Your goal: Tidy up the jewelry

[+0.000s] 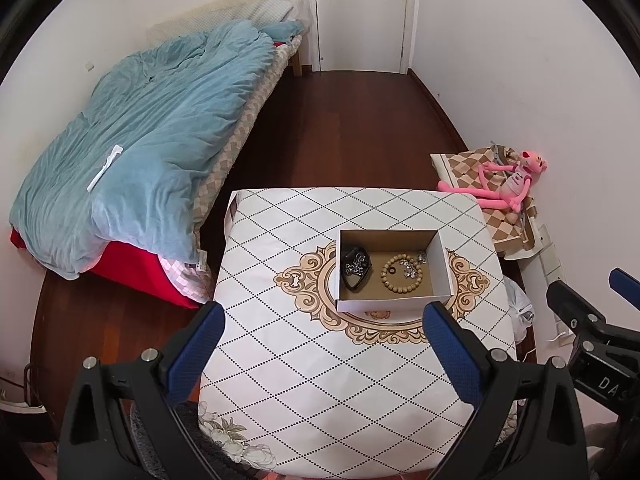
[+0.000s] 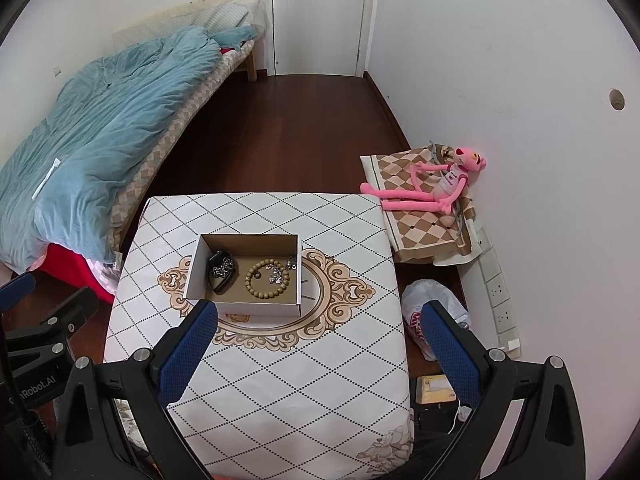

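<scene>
Little lettering can be read. In the left wrist view, the black body of the right hand-held gripper [image 1: 623, 283] at the far right edge carries pale capitals "DAS", cut off by the edge of the picture. In the right wrist view, the black body of the left hand-held gripper [image 2: 16, 284] at the left edge reads "nRobot.AI", its start hidden. The white plastic bag [image 2: 434, 312] on the floor, right of the bench, bears red print that is too crumpled to read. The pink plush toy [image 2: 432, 188] wears a pale shirt with dark marks too small to make out.
</scene>
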A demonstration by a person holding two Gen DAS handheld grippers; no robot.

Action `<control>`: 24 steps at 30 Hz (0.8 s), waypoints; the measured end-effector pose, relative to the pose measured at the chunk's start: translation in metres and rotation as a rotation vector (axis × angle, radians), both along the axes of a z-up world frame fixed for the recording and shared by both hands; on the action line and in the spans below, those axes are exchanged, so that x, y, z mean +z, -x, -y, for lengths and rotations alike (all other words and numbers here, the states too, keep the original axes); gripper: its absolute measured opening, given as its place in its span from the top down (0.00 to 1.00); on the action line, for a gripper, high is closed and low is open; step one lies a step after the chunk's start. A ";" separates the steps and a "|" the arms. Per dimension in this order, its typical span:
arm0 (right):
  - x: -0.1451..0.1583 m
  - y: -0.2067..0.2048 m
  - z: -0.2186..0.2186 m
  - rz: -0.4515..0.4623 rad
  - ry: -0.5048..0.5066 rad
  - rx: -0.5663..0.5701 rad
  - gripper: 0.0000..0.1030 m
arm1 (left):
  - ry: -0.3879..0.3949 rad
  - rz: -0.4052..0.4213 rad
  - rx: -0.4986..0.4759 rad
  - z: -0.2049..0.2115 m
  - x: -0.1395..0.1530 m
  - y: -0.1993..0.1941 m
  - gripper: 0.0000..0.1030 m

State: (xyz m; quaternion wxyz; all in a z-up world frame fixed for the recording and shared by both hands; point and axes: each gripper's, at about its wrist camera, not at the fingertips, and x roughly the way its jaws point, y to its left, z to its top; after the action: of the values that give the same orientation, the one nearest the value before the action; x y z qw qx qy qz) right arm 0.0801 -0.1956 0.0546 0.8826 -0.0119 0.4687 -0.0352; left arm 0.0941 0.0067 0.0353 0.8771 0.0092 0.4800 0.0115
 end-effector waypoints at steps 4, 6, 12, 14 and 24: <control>0.000 0.000 0.000 -0.002 0.002 0.004 0.01 | 0.002 -0.001 0.000 0.000 -0.001 0.000 0.02; -0.001 0.000 -0.001 -0.001 0.003 0.003 0.01 | 0.001 0.000 -0.001 -0.001 -0.001 0.001 0.02; -0.002 0.001 -0.001 -0.001 -0.001 0.002 0.01 | 0.002 0.001 -0.003 0.000 -0.002 0.001 0.02; -0.002 0.001 0.000 -0.001 0.000 0.001 0.01 | 0.001 0.001 -0.002 0.000 -0.002 0.001 0.02; -0.002 0.001 0.002 0.004 0.001 0.003 0.01 | 0.001 0.003 -0.005 0.001 -0.002 0.002 0.02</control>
State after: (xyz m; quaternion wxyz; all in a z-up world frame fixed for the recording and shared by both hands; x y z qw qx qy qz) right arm 0.0791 -0.1977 0.0522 0.8835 -0.0128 0.4671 -0.0341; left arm 0.0918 0.0058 0.0336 0.8779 0.0097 0.4786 0.0090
